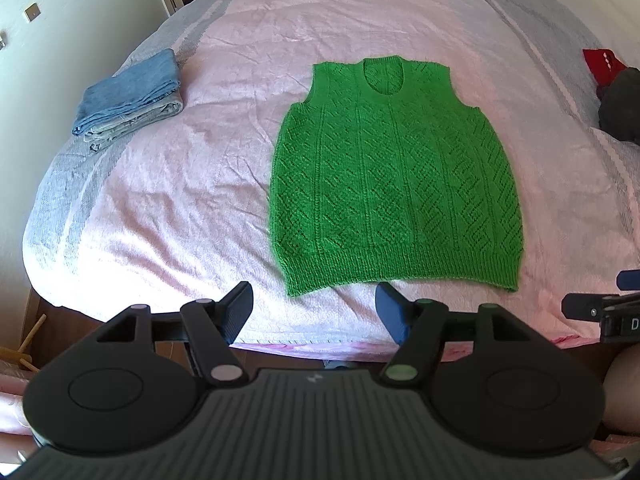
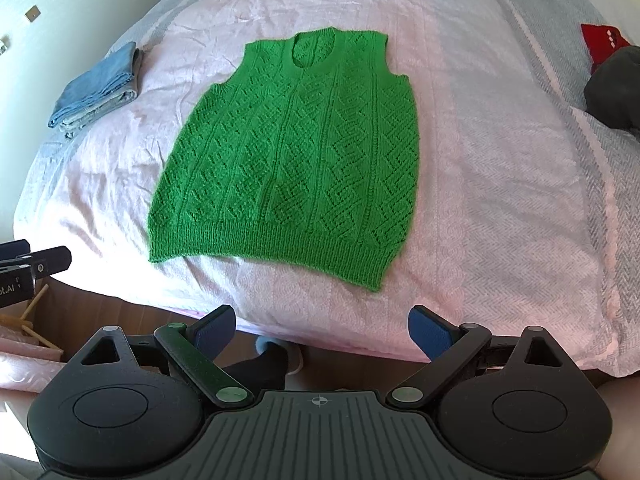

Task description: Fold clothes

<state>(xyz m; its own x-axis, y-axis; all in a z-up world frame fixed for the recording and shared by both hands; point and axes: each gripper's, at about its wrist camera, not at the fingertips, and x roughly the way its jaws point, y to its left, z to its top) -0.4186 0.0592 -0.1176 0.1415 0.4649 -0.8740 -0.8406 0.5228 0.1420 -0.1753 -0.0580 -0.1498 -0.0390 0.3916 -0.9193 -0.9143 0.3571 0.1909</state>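
Observation:
A green knitted sleeveless vest [image 1: 396,176] lies flat and unfolded on the pink bedspread [image 1: 192,184], neck away from me, hem toward me. It also shows in the right wrist view [image 2: 292,160]. My left gripper [image 1: 314,308] is open and empty, just short of the vest's hem near the bed's front edge. My right gripper [image 2: 322,328] is open and empty, hovering over the bed's front edge below the hem. Each gripper shows at the edge of the other's view, the right one [image 1: 600,312] and the left one [image 2: 32,268].
A folded stack of blue jeans [image 1: 128,100] lies at the bed's left side. A dark grey garment [image 1: 622,108] and a red item [image 1: 602,64] lie at the right edge. A wall runs along the left, and wooden floor shows below the bed's front edge.

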